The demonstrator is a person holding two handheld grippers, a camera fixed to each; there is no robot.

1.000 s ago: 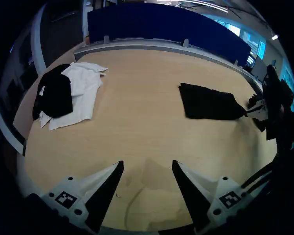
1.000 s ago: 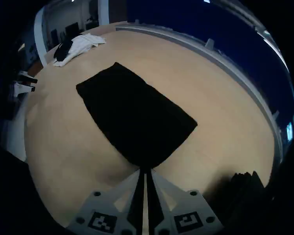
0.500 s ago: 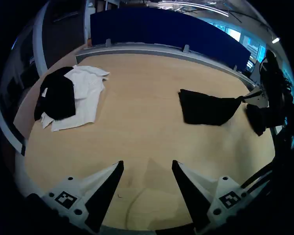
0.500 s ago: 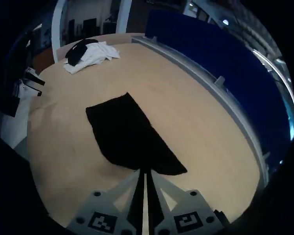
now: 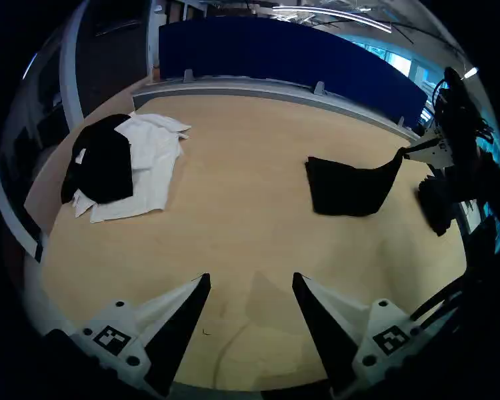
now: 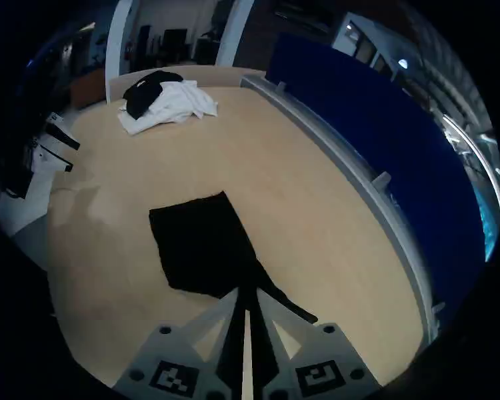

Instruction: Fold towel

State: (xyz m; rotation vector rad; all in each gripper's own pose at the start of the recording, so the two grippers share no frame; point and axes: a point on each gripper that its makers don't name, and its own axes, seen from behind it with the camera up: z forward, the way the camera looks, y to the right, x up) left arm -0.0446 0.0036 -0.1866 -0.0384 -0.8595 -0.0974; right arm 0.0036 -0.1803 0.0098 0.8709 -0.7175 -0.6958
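A black towel (image 5: 347, 188) lies on the light wooden table (image 5: 243, 187), right of centre in the left gripper view. Its right corner is lifted off the table by my right gripper (image 5: 405, 151), which is shut on it. In the right gripper view the black towel (image 6: 200, 247) hangs from that gripper (image 6: 248, 293) and trails forward onto the table, partly raised. My left gripper (image 5: 250, 293) hovers open over the near table edge, nothing between its fingers, well away from the towel.
A pile of white cloth (image 5: 147, 163) with a black cloth (image 5: 103, 163) on it lies at the table's far left. A blue partition (image 5: 283, 53) runs along the far edge. Another dark folded cloth (image 5: 437, 203) sits at the right edge.
My right gripper has risen with the towel's corner, pulling that end up off the table and drawing the towel narrower. The left gripper has stayed in place, open.
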